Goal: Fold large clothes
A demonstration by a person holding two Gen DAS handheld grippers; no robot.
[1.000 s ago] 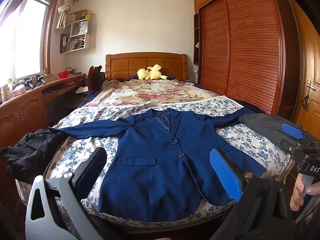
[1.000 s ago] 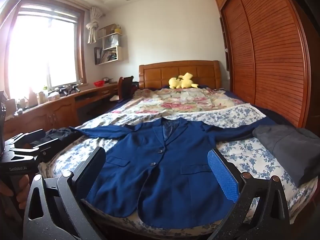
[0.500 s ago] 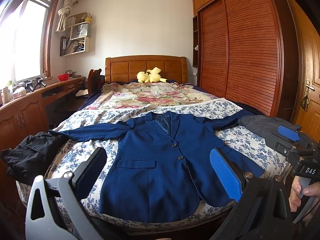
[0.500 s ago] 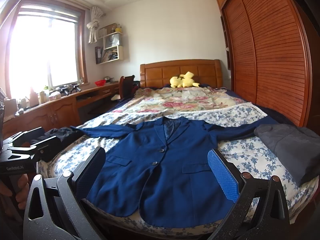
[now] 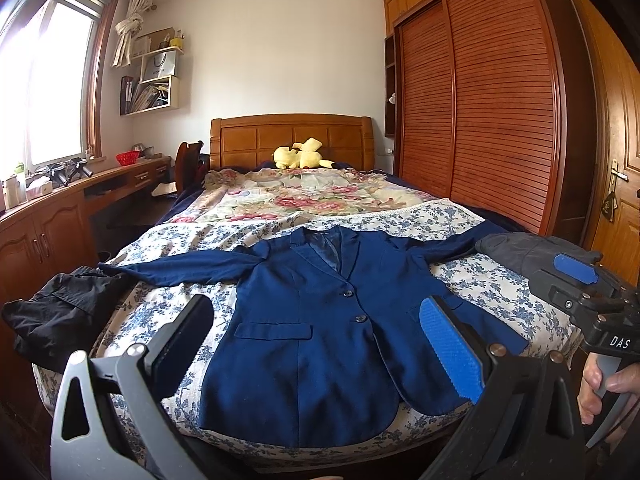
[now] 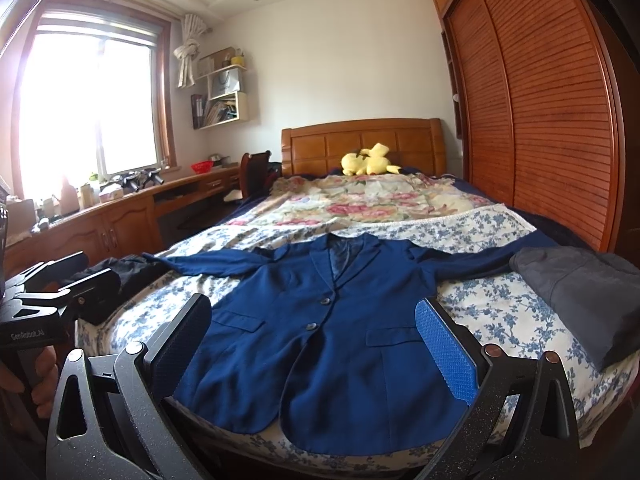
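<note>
A navy blue blazer lies flat and face up on the bed, buttoned, with both sleeves spread out sideways. My left gripper hovers open above the foot of the bed, short of the blazer's hem, nothing between its fingers. My right gripper is likewise open and held back from the hem. Each gripper shows in the other's view: the right one at the right edge, the left one at the left edge, both held by a hand.
The bed has a blue-flowered sheet. A black garment lies at its left corner, a folded grey one at its right. A yellow plush toy sits by the headboard. A wooden wardrobe stands right, a desk left.
Both grippers have tilted up slightly, so the bed and blazer sit lower in view. Neither gripper's opening has changed.
</note>
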